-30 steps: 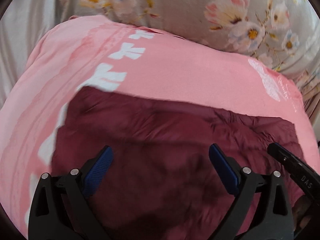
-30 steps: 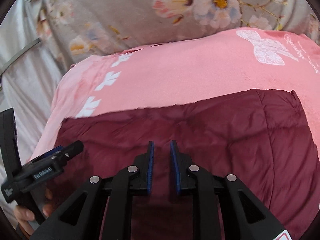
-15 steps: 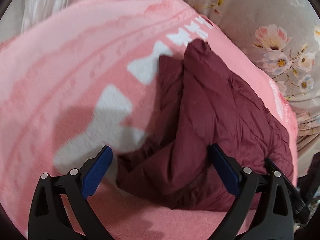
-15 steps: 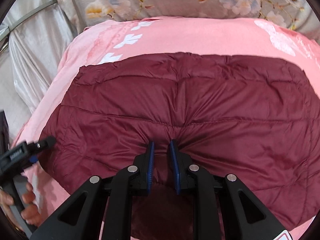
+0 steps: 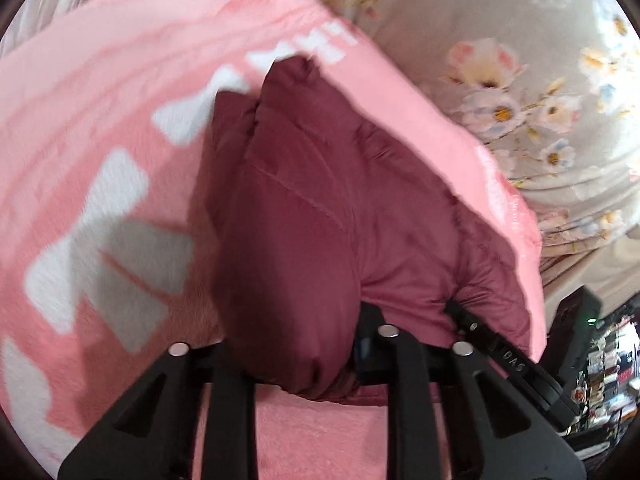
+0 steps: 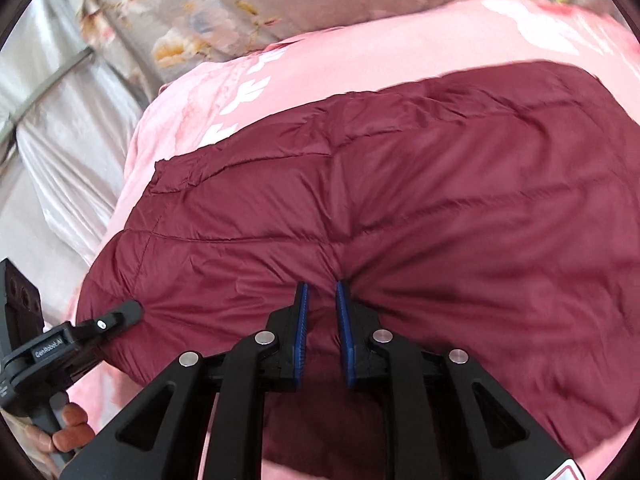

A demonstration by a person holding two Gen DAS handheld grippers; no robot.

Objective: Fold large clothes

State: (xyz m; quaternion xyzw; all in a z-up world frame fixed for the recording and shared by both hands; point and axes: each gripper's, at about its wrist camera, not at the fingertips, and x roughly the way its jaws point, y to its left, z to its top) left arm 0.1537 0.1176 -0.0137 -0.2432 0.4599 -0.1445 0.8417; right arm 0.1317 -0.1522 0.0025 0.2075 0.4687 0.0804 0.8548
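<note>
**Both grippers pinch the near edge of a quilted jacket on a pink blanket**

A dark maroon quilted puffer jacket [image 6: 420,200] lies spread on a soft pink fleece blanket [image 5: 100,100] printed with white bow shapes. The blanket covers a bed, and behind it hangs a grey fabric with a pale floral pattern [image 5: 520,80]. At the left of the right wrist view a silvery grey satin-like cloth [image 6: 52,152] drapes down beside the blanket.

The right gripper [image 6: 320,308] is clenched on the jacket's near edge: its two blue-padded fingers [image 6: 301,320] stand close together with a fold of maroon fabric squeezed between them, and creases fan out across the jacket from that spot. Its jaws are closing slightly further on the fold.

The left gripper [image 5: 312,344] is at the jacket's near left corner. In its own view a thick bulge of maroon fabric fills the space between its black fingers and hides most of the pads; only a sliver of blue shows on the right finger. Its jaws are closing with the fabric between them, and the cloth bunches tightly there, so it reads as grasping the jacket. The right wrist view shows the same gripper from the side [image 6: 120,312], its tip pressed into the jacket's corner, with the person's fingers [image 6: 68,428] wrapped around its handle.

In the left wrist view the jacket looks mounded and folded over on itself along its left side, its far end reaching up toward the white bows. The black arm of the right gripper [image 5: 500,352] enters at the lower right, touching the jacket's edge.
</note>
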